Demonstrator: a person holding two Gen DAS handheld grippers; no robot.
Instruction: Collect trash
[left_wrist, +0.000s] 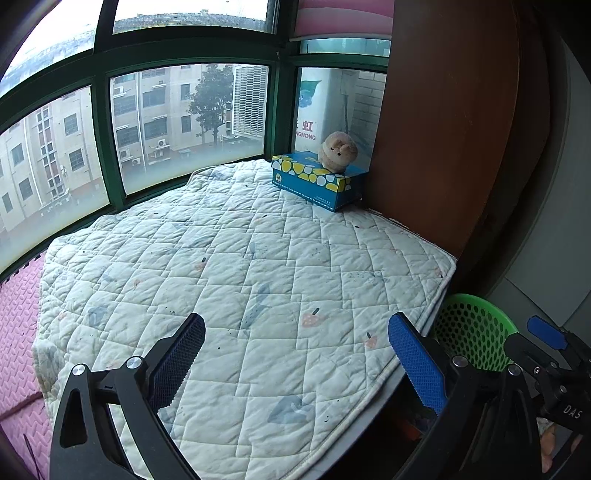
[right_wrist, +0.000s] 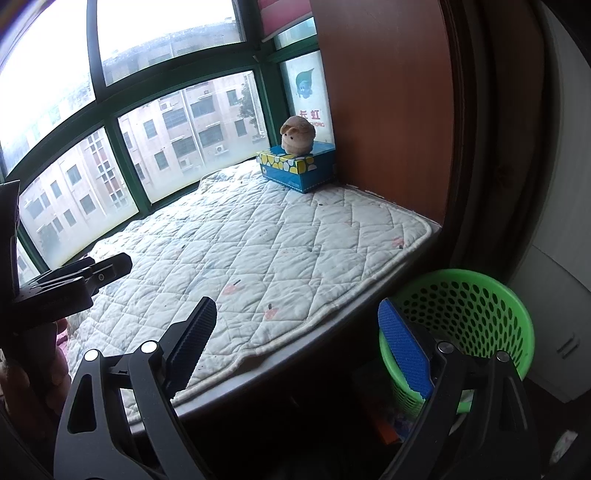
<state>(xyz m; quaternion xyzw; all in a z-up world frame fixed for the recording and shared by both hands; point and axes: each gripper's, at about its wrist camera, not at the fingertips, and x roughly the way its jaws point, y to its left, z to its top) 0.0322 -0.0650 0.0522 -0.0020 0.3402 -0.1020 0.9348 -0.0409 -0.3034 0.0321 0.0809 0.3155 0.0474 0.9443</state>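
A green perforated waste basket (right_wrist: 469, 314) stands on the floor at the right end of the window seat; it also shows at the right edge as the basket (left_wrist: 476, 332). My left gripper (left_wrist: 295, 332) hangs open over the near part of the quilted pad (left_wrist: 240, 266), nothing between its fingers. My right gripper (right_wrist: 299, 321) is open too, over the pad's front edge, its right finger (right_wrist: 402, 347) in front of the basket. The right gripper's blue tip (left_wrist: 546, 332) shows beside the basket, and the left gripper (right_wrist: 88, 273) shows at the left. No loose trash shows on the pad.
A blue tissue box (left_wrist: 317, 181) with a tan plush toy (left_wrist: 338, 151) on top sits at the pad's far right corner, against a brown wooden panel (left_wrist: 443, 129). Green-framed windows (left_wrist: 99, 140) run behind. Pink foam mat (left_wrist: 18, 332) lies left of the pad.
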